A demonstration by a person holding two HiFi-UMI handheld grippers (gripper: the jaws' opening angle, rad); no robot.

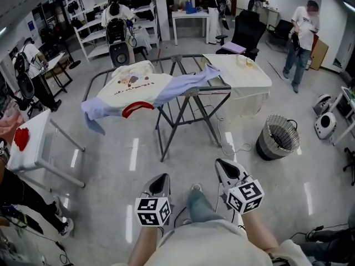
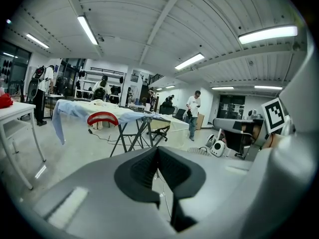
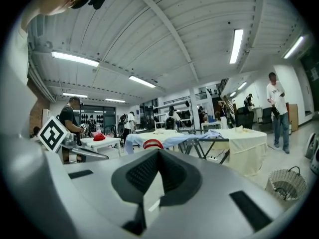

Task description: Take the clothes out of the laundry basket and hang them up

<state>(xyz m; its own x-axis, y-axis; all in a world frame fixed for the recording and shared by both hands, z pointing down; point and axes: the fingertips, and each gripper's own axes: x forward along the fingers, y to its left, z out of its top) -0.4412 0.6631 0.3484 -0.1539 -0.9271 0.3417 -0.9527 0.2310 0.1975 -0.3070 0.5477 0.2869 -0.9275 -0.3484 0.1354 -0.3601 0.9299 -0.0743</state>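
- Floor [image 1: 111, 165] lies open and pale grey between the two grippers and the drying rack [image 1: 191, 93], with glare streaks on it.
- A thin pale cable [image 1: 230, 143] trails across the floor from under the rack towards the right.
- At the left edge stands a white table [image 1: 41, 143] with a red cloth [image 1: 21, 137] on it. Its slanted legs reach out towards the open floor.
- The laundry basket [image 1: 277, 138] stands on the floor to the right of the rack, well apart from both grippers. I cannot tell what lies inside it.
- On top of the rack a cream shirt [image 1: 138, 85] lies spread flat.
- A light blue shirt [image 1: 186, 85] stretches across the rack's near side, and one end hangs off the left corner.
- A red hanger [image 1: 137, 108] rests on the near edge of the blue shirt.
- Behind the rack is a table draped in cream cloth [image 1: 244, 76]. Further back are shelves, a black office chair and several people.
- The left gripper [image 1: 158, 184] is held low in front of the body, pointing ahead and slightly down. Its jaws are pressed together with nothing between them.
- The right gripper [image 1: 226, 169] sits a little further forward and nearly level. Its jaws also meet and hold nothing.
- The person's jeans-clad knee [image 1: 202, 206] shows between the two grippers.
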